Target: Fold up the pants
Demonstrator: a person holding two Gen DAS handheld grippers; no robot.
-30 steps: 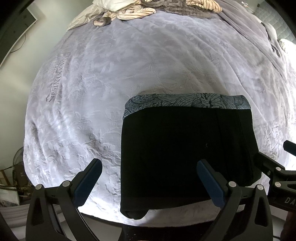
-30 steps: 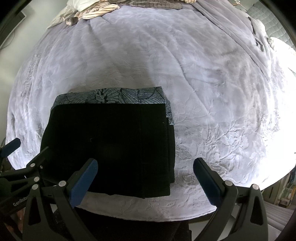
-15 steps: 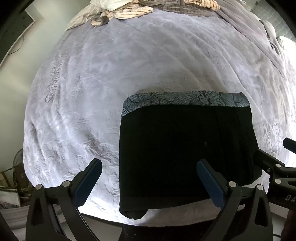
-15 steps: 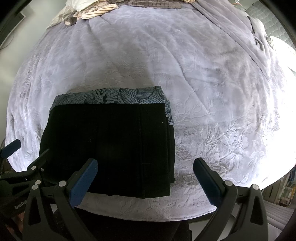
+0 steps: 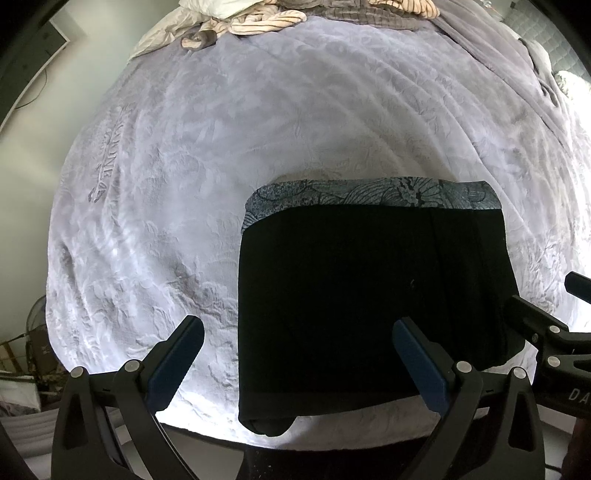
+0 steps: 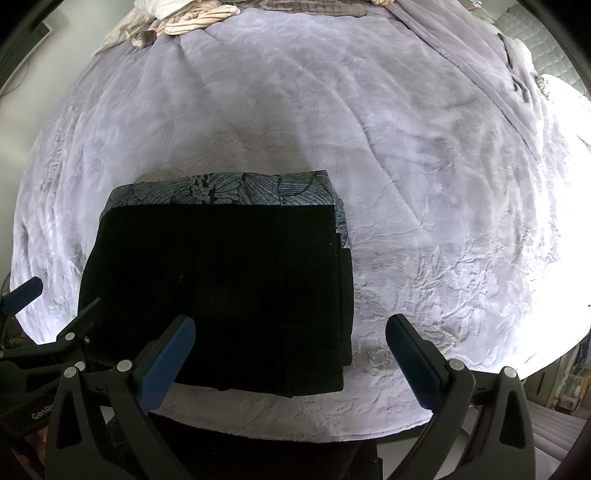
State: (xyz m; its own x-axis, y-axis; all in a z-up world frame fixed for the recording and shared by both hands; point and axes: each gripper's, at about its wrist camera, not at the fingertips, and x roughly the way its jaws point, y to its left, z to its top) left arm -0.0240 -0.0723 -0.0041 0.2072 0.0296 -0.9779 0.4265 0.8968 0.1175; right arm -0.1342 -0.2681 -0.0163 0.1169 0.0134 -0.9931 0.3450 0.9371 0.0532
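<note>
The black pants [image 5: 369,306] with a grey leaf-patterned band, folded into a flat rectangle, are seen lying near the front edge of the bed, on its pale lilac embossed blanket [image 5: 258,129]. Above them the left tool [image 5: 297,360] and right tool [image 6: 290,356] are held wide open, nothing gripped. Striped crumpled clothes [image 5: 258,20] are piled at the far end.

One pair of folded black pants [image 5: 369,295] lies on one bed [image 5: 184,184], showing one patterned band [image 5: 369,194] along its far edge. Two tongs are in view, the left tongs [image 5: 297,354] and the right tongs [image 6: 290,347], each with two blue-padded fingers. One heap of striped and pale laundry [image 5: 258,18] sits at the bed's far end.
</note>
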